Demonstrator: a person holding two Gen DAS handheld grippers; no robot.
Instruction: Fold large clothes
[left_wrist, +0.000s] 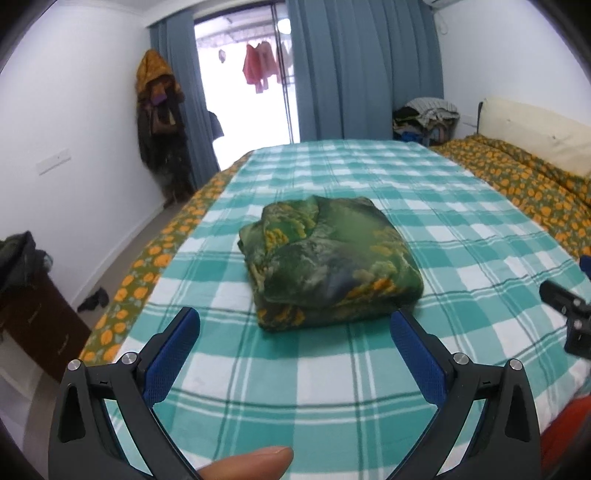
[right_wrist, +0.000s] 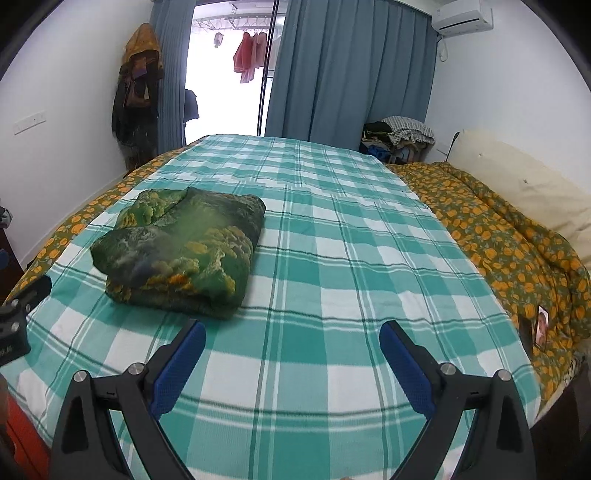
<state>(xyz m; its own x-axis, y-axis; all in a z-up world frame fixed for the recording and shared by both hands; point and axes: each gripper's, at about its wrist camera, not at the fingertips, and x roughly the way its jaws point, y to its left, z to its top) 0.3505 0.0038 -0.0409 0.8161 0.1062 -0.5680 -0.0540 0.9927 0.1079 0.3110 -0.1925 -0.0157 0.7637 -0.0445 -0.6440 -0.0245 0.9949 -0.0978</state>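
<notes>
A green garment with yellow print (left_wrist: 328, 262) lies folded into a thick square bundle on the teal-and-white checked bed sheet (left_wrist: 369, 369). My left gripper (left_wrist: 295, 317) hovers just in front of the bundle's near edge, open wide with nothing between its blue pads. In the right wrist view the same bundle (right_wrist: 181, 251) lies ahead and to the left. My right gripper (right_wrist: 292, 328) is open over bare sheet (right_wrist: 332, 258), to the right of the bundle, and holds nothing. Each gripper shows at the edge of the other's view: the right gripper (left_wrist: 569, 314), the left gripper (right_wrist: 14, 325).
An orange-flowered quilt (right_wrist: 498, 240) and a cream pillow (right_wrist: 517, 177) line the right side of the bed. Clothes are piled (right_wrist: 399, 136) by the blue curtains (right_wrist: 351, 74). Coats hang on the left wall (left_wrist: 159, 122). A dark dresser (left_wrist: 33, 325) stands left of the bed. A thumb (left_wrist: 251, 461) shows below.
</notes>
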